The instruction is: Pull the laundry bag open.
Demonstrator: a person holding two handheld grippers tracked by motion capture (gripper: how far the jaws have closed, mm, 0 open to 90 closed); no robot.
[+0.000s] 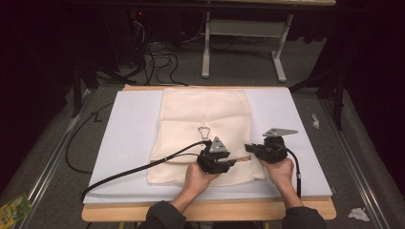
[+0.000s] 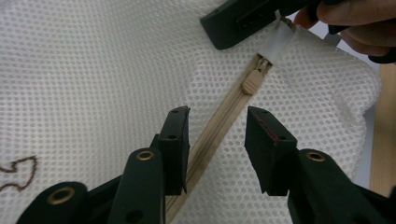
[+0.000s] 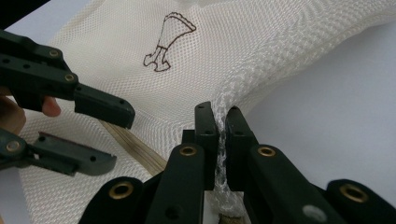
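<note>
My left gripper point(image 2: 217, 135) sat closest to the lens, its jaws half open and straddling the tan zipper point(image 2: 219, 126) without pressing on it. The zipper's long axis ran from between those jaws up and away toward my right gripper point(image 2: 261, 21). The zipper pull point(image 2: 252, 80) lay further along that line, just short of the right gripper, so my left gripper was the free one to reach it.

My right gripper point(image 3: 221, 140) was clamped shut on a bunched edge of the mesh laundry bag point(image 3: 261, 51), pinching the fabric at the zipper's end.

From above, the bag point(image 1: 205, 119) lay flat on the white mat point(image 1: 129, 133), and both grippers met at its near right corner. I judged that the next move would turn on sliding my left gripper along the zipper to the pull.
</note>
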